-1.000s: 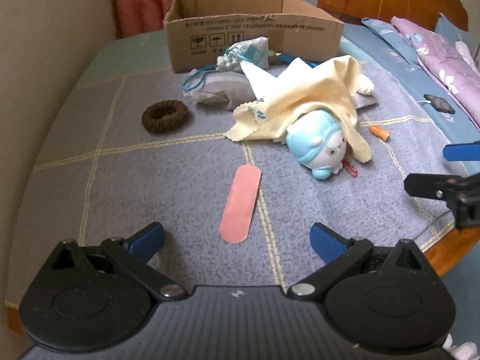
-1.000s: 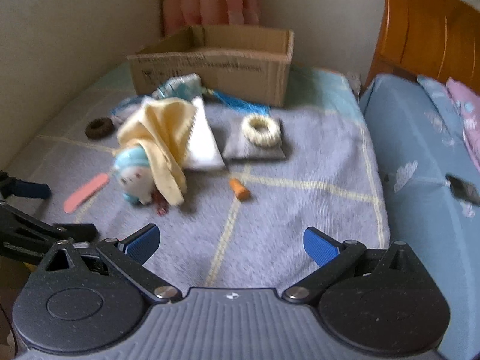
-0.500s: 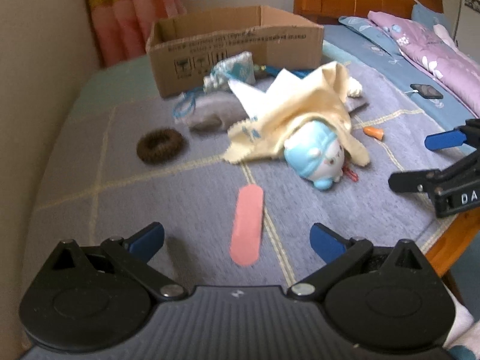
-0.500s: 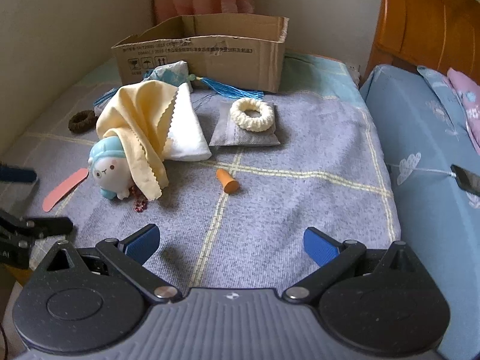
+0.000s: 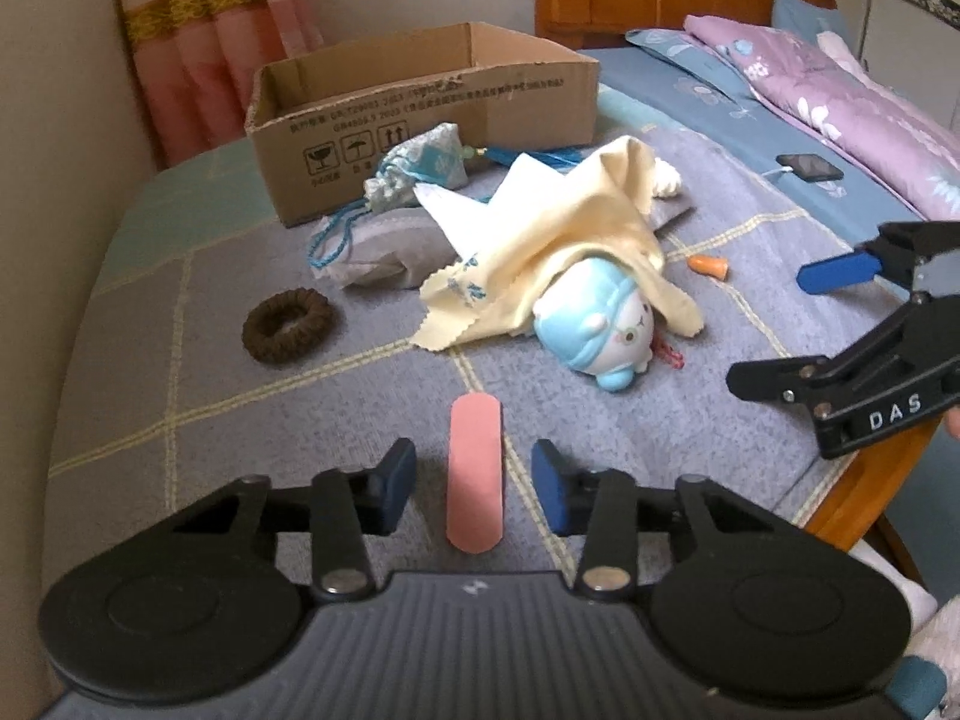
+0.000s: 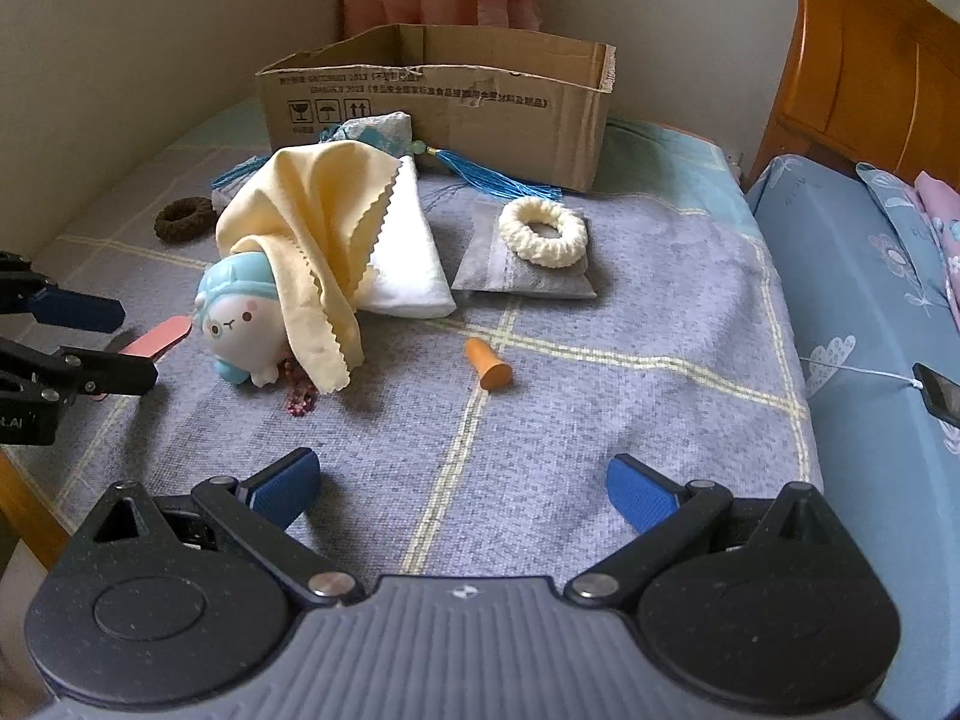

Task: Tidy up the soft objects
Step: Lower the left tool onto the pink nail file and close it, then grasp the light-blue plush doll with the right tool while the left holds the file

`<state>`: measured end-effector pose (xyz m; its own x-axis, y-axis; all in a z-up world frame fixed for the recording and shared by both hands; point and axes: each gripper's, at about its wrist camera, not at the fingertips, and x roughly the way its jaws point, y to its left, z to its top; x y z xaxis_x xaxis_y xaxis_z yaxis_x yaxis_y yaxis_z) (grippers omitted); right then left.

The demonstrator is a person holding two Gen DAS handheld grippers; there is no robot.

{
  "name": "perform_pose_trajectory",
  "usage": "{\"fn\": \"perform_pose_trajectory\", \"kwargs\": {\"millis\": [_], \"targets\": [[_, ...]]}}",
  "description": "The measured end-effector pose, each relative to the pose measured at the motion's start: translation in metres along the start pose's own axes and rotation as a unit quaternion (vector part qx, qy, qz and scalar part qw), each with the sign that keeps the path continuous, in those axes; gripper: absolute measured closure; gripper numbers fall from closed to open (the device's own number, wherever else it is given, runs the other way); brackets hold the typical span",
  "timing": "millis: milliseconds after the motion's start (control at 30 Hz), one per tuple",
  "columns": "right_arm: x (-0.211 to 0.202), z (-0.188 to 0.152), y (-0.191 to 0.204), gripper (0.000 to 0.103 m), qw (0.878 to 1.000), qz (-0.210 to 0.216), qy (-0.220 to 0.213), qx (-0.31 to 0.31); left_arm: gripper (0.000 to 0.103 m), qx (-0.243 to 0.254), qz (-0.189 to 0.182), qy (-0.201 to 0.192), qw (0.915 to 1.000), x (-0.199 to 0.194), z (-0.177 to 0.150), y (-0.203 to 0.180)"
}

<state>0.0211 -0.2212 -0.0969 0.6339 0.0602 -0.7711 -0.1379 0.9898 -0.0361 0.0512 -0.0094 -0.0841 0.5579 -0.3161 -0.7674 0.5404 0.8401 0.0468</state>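
A pink foam strip (image 5: 474,468) lies flat on the grey checked blanket (image 5: 180,420). My left gripper (image 5: 474,480) hovers over it. Its jaws are closing, one on each side of the strip, with a gap left on both sides. A blue-and-white plush toy (image 5: 594,330) lies half under a yellow cloth (image 5: 570,240). A brown scrunchie (image 5: 287,327) sits to the left. My right gripper (image 6: 462,480) stands open over bare blanket, short of an orange earplug (image 6: 489,363). A cream scrunchie (image 6: 543,231) rests on a grey pouch (image 6: 522,276).
An open cardboard box (image 5: 420,102) stands at the back by the curtain. A patterned sachet (image 5: 420,171) with a blue tassel leans against it. A white pouch (image 6: 408,264) lies under the cloth. A phone (image 5: 810,168) rests on the blue bedding. The blanket's front edge drops off at the right (image 5: 840,480).
The left jaws have narrowed from wide apart to close around the pink strip, which now lies between them. The left view has rolled a little. The right jaws stay wide.
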Motion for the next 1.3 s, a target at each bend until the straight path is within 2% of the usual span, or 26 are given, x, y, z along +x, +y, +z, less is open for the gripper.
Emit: {"fn": "perform_pose_trajectory", "kwargs": {"millis": [67,167,267,333,733,1100,1300], "targets": [[0.0,0.0,0.001,0.0,1.0,0.001,0.0,-0.001,0.067,-0.005,-0.004,0.001,1.0,0.0,0.001,0.001],[0.0,0.001,0.003,0.0,1.0,0.002,0.0,-0.006,0.077,-0.013,-0.008,0.005,0.9999,0.001,0.003,0.0],[-0.001,0.002,0.007,0.0,1.0,0.006,-0.002,-0.01,0.08,-0.014,-0.004,0.006,0.9999,0.001,0.004,-0.003],[-0.003,0.002,0.009,0.0,1.0,0.011,-0.004,-0.014,0.086,-0.019,0.005,0.005,0.9998,0.001,0.004,-0.003],[-0.014,0.011,0.037,0.0,0.994,0.095,-0.027,-0.05,0.086,-0.056,0.05,0.007,0.9971,-0.004,-0.005,0.026],[-0.013,0.022,0.074,0.0,0.981,0.167,-0.022,-0.094,0.086,-0.072,0.042,0.002,0.9965,-0.004,-0.008,0.033],[-0.001,0.03,0.084,0.0,0.983,0.148,-0.025,-0.107,0.085,-0.074,0.04,-0.001,0.9965,-0.005,-0.009,0.033]]}}
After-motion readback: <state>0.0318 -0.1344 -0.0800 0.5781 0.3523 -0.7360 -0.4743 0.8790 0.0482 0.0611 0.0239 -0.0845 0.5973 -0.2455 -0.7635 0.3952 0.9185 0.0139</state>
